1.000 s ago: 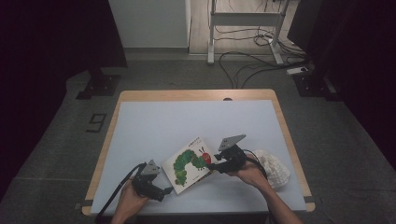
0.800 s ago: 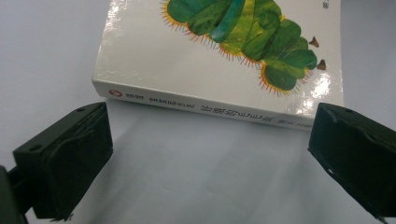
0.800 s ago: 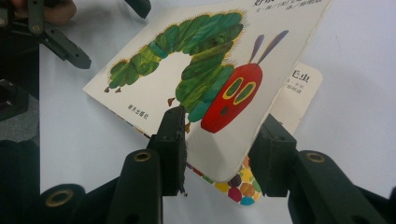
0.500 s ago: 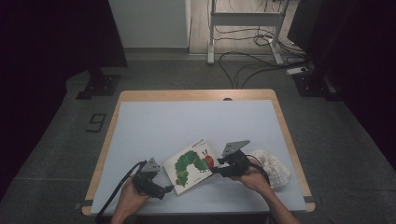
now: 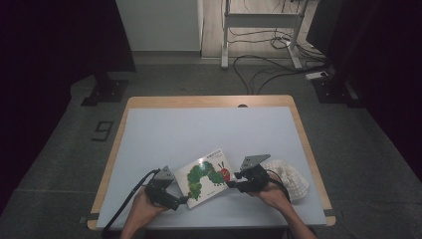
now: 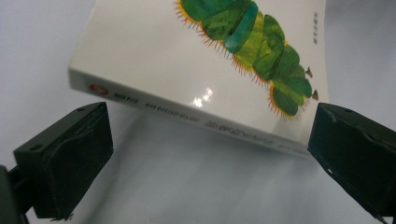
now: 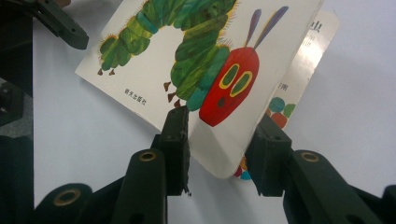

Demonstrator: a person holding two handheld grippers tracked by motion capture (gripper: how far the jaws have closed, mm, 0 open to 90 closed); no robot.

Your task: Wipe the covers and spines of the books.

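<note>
A white knitted cloth point(image 5: 291, 178) lies bunched near the right edge of the tabletop point(image 5: 209, 132), whose pale surface has a wooden rim. On the grey floor point(image 5: 64, 149) to the left sits a dark figure nine marking point(image 5: 102, 131). Behind the tabletop, black cables point(image 5: 263, 69) trail beneath a white metal frame point(image 5: 259, 22), and a white cabinet point(image 5: 159, 22) stands just beside it.

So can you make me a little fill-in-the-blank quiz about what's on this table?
The picture book has a green ____ on its cover.
The right gripper pinches the book's front ____, lifting it off the pages.
The left gripper sits at the book's spine with its fingers ____.
Beside the right hand lies a ____ knitted thing.

Missing words: caterpillar; cover; open; white
</note>
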